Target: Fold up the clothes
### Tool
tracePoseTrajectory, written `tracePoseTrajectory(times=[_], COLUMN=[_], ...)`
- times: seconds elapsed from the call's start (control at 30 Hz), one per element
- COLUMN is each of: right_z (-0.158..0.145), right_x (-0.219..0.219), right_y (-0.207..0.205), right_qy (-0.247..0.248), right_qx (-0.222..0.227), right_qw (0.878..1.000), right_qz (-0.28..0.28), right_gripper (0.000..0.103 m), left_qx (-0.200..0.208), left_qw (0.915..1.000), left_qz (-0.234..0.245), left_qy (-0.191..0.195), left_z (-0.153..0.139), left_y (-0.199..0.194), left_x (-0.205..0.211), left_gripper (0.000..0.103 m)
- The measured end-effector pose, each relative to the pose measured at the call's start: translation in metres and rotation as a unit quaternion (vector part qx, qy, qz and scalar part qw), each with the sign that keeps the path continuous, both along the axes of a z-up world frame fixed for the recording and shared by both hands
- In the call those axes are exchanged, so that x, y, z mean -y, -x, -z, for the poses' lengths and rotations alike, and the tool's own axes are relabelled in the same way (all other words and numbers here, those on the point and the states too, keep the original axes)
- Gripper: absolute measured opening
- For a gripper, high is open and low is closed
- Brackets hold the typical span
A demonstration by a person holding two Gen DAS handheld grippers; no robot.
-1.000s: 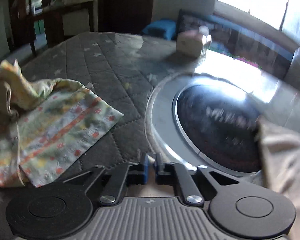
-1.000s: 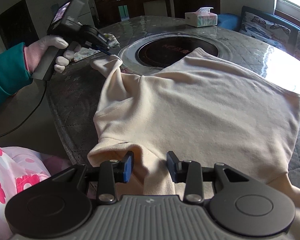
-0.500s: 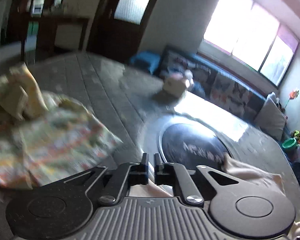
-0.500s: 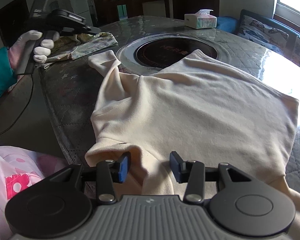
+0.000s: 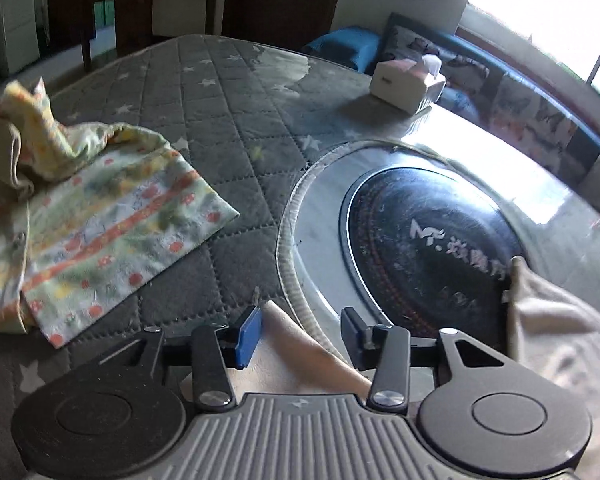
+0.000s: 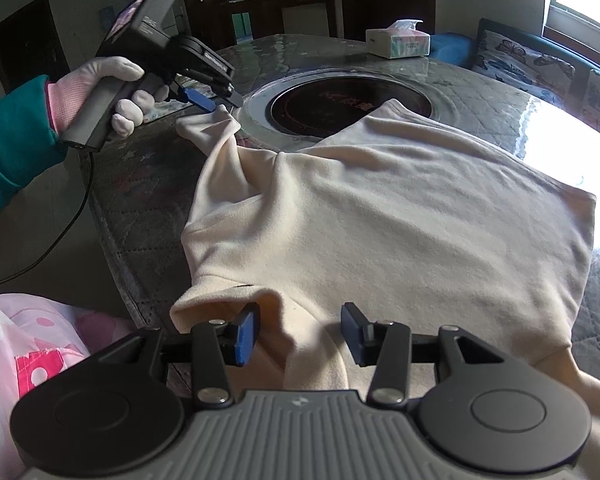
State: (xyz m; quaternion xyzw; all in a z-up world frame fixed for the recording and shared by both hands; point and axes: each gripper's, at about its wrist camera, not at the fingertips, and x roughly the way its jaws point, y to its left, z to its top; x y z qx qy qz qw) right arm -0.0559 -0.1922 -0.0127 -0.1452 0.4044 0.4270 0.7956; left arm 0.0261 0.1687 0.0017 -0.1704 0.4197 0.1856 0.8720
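2 grippers work over a cream top (image 6: pixel 400 216) spread flat on a round table (image 5: pixel 236 128) covered in grey quilted, star-printed cloth. the top lies with its body over the near half of the table, its far edge reaching onto the dark round hotplate (image 6: pixel 348 110) set in the table's middle.

the left gripper (image 5: pixel 300 332) has just been opening its jaws; they stand apart with the end of 1 sleeve (image 6: pixel 208 124) lying between the blue pads, and neither pad presses on the cloth. in the right wrist view a white-gloved hand (image 6: pixel 112 92) in a teal sleeve holds this gripper, tipped down over the sleeve end, which stretches out toward the left beside the hotplate's metal ring.

the right gripper (image 6: pixel 298 332) has also widened its jaws slightly and is released; a fold of the top near its collar end runs between the pads, and whether the left pad brushes it i cannot tell.

1 flower-printed garment (image 5: pixel 100 232) lies crumpled on the table's left side, well apart from the top. a tissue box (image 6: pixel 398 42) stands at the far rim, with a cushioned bench (image 6: pixel 540 68) under a bright window behind it.
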Motion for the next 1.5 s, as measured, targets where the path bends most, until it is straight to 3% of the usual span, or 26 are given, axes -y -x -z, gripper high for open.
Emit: tracePoseTrajectory(times=[0.03, 0.1, 0.17, 0.33, 0.43, 0.57, 0.7, 0.8, 0.9, 1.03, 1.17, 1.37, 1.5], right_z=[0.0, 0.0, -0.001, -0.002, -0.002, -0.003, -0.004, -0.005, -0.006, 0.0, 0.0, -0.011, -0.022], right_x=[0.0, 0.001, 0.002, 0.003, 0.003, 0.004, 0.005, 0.006, 0.007, 0.003, 0.002, 0.011, 0.02], right_y=[0.0, 0.001, 0.002, 0.002, 0.003, 0.004, 0.005, 0.005, 0.005, 0.005, 0.008, 0.004, -0.013], right_qy=[-0.001, -0.003, -0.004, -0.005, -0.003, -0.002, 0.003, 0.005, 0.003, 0.01, 0.014, 0.007, -0.002], right_qx=[0.001, 0.003, 0.004, 0.011, 0.013, 0.013, 0.012, 0.013, 0.011, 0.001, 0.001, 0.002, 0.019], right_qw=[1.0, 1.0, 1.0, 1.0, 1.0, 1.0, 1.0, 1.0, 1.0, 1.0, 1.0, 1.0, 0.999], right_qz=[0.001, 0.002, 0.004, 0.01, 0.011, 0.013, 0.005, 0.003, 0.005, 0.001, -0.006, 0.001, 0.027], right_gripper=[0.045, 0.045, 0.045, 0.045, 0.045, 0.047, 0.051, 0.051, 0.051, 0.051, 0.05, 0.05, 0.05], left_qx=[-0.002, -0.003, 0.018, 0.109, 0.191, 0.243, 0.176, 0.139, 0.149, 0.164, 0.134, 0.082, 0.095], left_qw=[1.0, 0.9998, 0.9997, 0.9916, 0.9758, 0.9647, 0.9833, 0.9903, 0.9886, 0.9808, 0.9773, 0.9829, 0.976], left_qz=[-0.002, -0.007, -0.013, -0.013, 0.004, 0.019, 0.013, 0.0, 0.016, 0.103, 0.163, 0.164, 0.192], left_qy=[-0.009, -0.02, 0.014, 0.069, 0.105, 0.099, 0.044, -0.006, 0.012, 0.027, 0.018, 0.016, 0.038], left_z=[0.0, 0.001, 0.001, -0.01, -0.02, -0.019, -0.001, 0.003, -0.004, -0.012, 0.001, 0.015, -0.006], left_y=[0.0, 0.001, 0.008, 0.041, 0.071, 0.111, 0.13, 0.13, 0.126, 0.106, 0.085, 0.072, 0.06], left_x=[0.0, -0.003, -0.015, -0.04, -0.055, -0.072, -0.08, -0.078, -0.067, -0.024, 0.005, -0.001, 0.017], left_gripper=[0.034, 0.011, 0.005, 0.003, 0.003, 0.003, 0.004, 0.004, 0.005, 0.007, 0.007, 0.007, 0.007])
